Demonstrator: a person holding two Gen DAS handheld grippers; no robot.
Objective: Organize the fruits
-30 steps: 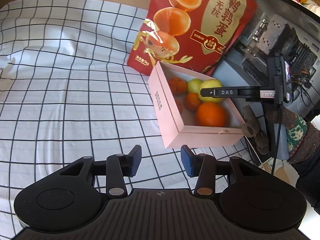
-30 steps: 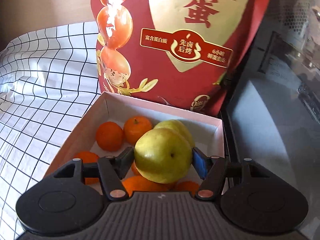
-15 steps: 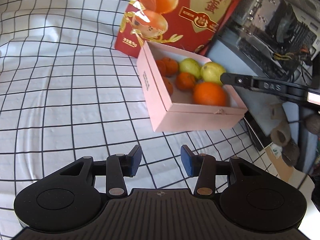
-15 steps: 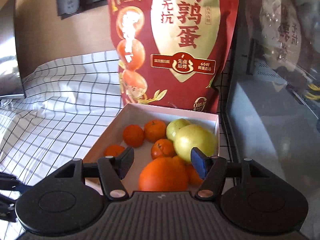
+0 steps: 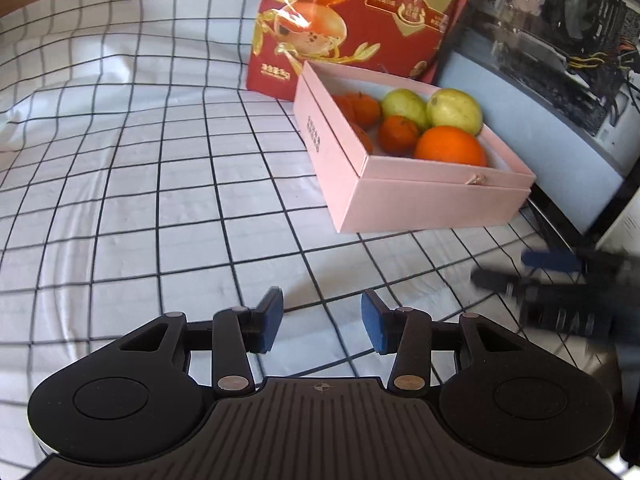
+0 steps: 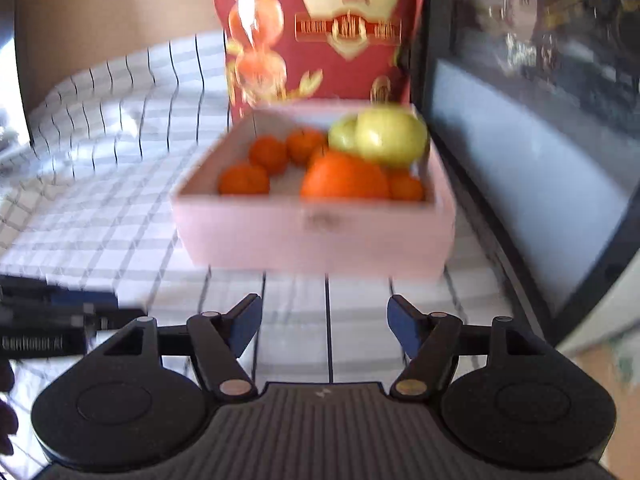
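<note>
An open pink box (image 5: 440,200) (image 6: 312,236) stands on the checked cloth (image 5: 140,160). It holds a big orange (image 5: 450,146) (image 6: 344,176), two yellow-green pears (image 5: 454,112) (image 6: 390,136) and several tangerines (image 5: 398,132) (image 6: 244,180). My left gripper (image 5: 322,308) hovers over the cloth in front of the box, jaws opening, nothing between them. My right gripper (image 6: 324,308) is in front of the box's near wall, jaws opening and empty. It shows blurred at the right of the left wrist view (image 5: 552,276).
A tall red snack bag (image 5: 360,12) (image 6: 320,28) stands right behind the box. A computer case with a glass side (image 5: 560,60) (image 6: 520,140) runs along the right. The cloth stretches away to the left of the box.
My right gripper let go of the pear, which now lies in the box, and drew back out of the box toward the near side. My left gripper sank lower over the cloth.
</note>
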